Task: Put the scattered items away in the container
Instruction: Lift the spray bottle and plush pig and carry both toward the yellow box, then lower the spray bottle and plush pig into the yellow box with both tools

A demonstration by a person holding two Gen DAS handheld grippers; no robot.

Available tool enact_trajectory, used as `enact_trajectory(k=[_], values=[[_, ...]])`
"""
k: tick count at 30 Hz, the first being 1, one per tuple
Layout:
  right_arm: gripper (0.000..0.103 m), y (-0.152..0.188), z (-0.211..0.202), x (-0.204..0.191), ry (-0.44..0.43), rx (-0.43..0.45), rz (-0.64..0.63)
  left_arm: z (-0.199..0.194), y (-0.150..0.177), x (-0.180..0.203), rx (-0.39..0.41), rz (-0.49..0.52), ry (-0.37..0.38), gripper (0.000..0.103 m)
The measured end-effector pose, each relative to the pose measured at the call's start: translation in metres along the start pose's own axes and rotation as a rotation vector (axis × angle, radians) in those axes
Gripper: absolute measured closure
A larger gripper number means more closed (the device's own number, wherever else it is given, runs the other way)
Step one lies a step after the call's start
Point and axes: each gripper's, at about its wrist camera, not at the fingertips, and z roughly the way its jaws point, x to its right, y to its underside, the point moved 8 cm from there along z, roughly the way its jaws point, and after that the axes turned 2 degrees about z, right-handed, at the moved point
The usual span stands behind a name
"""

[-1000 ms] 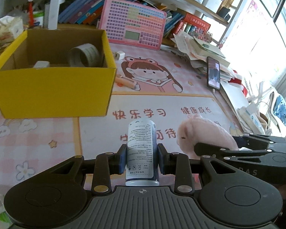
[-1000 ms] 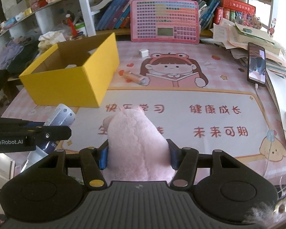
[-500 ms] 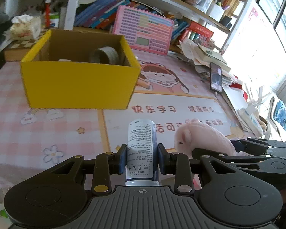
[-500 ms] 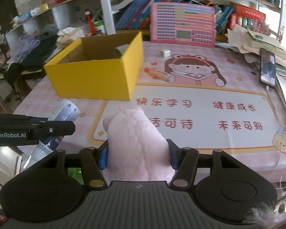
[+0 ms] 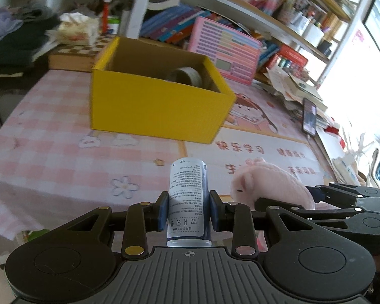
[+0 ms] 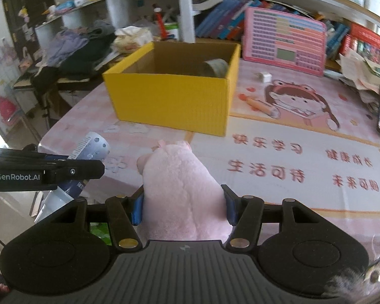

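Note:
My left gripper [image 5: 188,209] is shut on a white and blue printed bottle [image 5: 188,197], held upright above the near part of the table. My right gripper [image 6: 183,207] is shut on a pink plush toy [image 6: 182,190]; the same plush toy [image 5: 268,190] shows to the right in the left wrist view. The open yellow box [image 5: 154,106] stands ahead on the pink mat, with a grey tape roll [image 5: 186,76] inside it. In the right wrist view the yellow box [image 6: 174,101] is ahead and slightly left, and the left gripper with the bottle [image 6: 93,149] is at the left.
A pink tube [image 6: 262,106] and a small white cube [image 6: 264,77] lie on the mat right of the box. A pink keyboard toy [image 6: 283,40] leans against the bookshelf behind. A phone [image 5: 309,120] and paper piles sit at the right edge. Clothes and tissues lie left.
Both grippers have moved left and back from the table with their loads still held. The yellow box now appears farther off and more to the centre-right in both views.

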Motion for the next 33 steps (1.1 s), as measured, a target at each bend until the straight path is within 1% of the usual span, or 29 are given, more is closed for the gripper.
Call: enact_trajectory(k=[4, 10, 16, 20, 26, 33], values=[[0.047, -0.012, 0.004, -0.012, -0.018, 0.028, -0.035, -0.009, -0.008, -0.014, 0.035, -0.017, -0.025, 0.072], [0.047, -0.039, 0.012, -0.024, -0.041, 0.067, -0.073, -0.017, -0.027, -0.027, 0.089, -0.028, -0.053, 0.072], [0.047, -0.065, 0.021, -0.023, -0.06, 0.096, -0.087, -0.014, -0.055, -0.032, 0.133, -0.022, -0.063, 0.072], [0.047, -0.092, 0.026, -0.015, -0.068, 0.133, -0.09, -0.008, -0.081, -0.032, 0.172, -0.015, -0.066, 0.072], [0.047, -0.142, 0.037, -0.002, -0.079, 0.204, -0.11, 0.007, -0.123, -0.031, 0.219, -0.008, -0.072, 0.072], [0.047, -0.197, 0.066, 0.017, -0.063, 0.251, -0.145, 0.035, -0.178, -0.03, 0.27, 0.006, -0.099, 0.072]])
